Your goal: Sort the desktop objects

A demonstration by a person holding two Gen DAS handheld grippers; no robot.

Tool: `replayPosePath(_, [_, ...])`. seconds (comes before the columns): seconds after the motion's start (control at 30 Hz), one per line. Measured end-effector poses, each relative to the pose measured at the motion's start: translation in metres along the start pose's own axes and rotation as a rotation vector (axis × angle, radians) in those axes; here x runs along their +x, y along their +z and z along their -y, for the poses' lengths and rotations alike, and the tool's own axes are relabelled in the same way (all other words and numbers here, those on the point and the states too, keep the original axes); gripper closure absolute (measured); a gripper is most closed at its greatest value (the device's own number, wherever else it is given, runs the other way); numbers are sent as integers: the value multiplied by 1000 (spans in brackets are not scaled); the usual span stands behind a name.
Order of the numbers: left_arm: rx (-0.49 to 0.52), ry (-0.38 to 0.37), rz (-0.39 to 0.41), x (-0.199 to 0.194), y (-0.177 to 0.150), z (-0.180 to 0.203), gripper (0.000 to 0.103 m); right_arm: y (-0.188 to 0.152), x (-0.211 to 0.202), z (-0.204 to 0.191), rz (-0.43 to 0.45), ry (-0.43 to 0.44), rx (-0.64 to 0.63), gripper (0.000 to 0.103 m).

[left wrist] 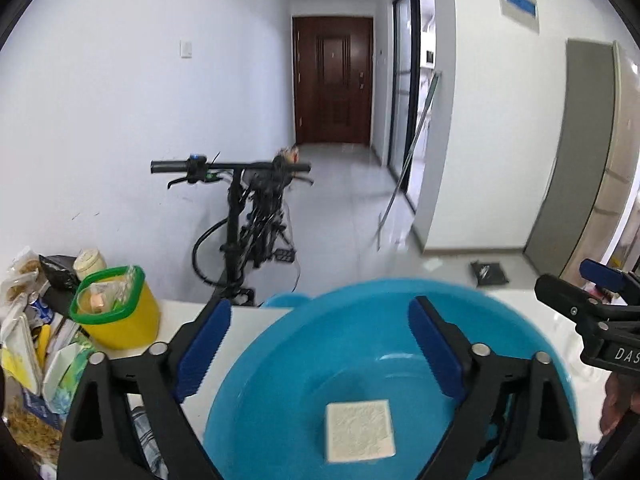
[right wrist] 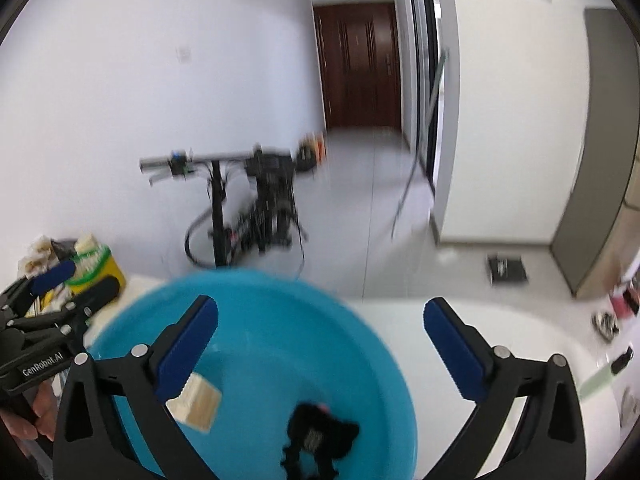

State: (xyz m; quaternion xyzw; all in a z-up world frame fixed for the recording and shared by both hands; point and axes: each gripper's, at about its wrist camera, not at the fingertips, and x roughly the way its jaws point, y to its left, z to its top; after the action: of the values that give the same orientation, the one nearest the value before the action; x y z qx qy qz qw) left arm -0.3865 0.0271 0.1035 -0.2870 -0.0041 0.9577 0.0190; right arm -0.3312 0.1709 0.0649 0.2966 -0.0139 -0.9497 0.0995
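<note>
Both grippers stand wide apart and hold nothing. Left gripper (left wrist: 320, 344) hovers over the blue basin (left wrist: 280, 380), which rests on the white table (left wrist: 256, 316). Right gripper (right wrist: 320, 344) hangs over the same basin's right rim, its jaws spread across bare tabletop.

Inside the basin lie a pale square block (left wrist: 359, 430) and a black tangled item (right wrist: 320, 436), well apart; what the black item is cannot be told from the blur.

Handling, as judged:
- Block: probably light and stiff, with a rough top face. Grip across two opposite flat sides.
- Black item: apparently soft and limp. Pinch at its bulk, not a loose strand.
- Basin: smooth plastic, likely slippery. Clamp the rim.

A yellow tub (left wrist: 120, 312) stands at the table's left.
</note>
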Motion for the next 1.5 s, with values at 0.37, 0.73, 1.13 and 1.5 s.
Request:
replayPosePath(0.37, [38, -14, 132, -21, 0, 6, 0, 3, -23, -27, 185, -24, -99, 0])
replayPosePath(0.73, [-10, -22, 131, -23, -5, -1, 0, 0, -27, -17, 185, -40, -63, 0])
replayPosePath(1.13, [-49, -52, 155, -39, -1, -17, 0, 0, -42, -9, 215, -50, -54, 0])
replayPosePath(1.5, [46, -24, 175, -88, -11, -16, 0, -8, -79, -11, 208, -49, -46, 0])
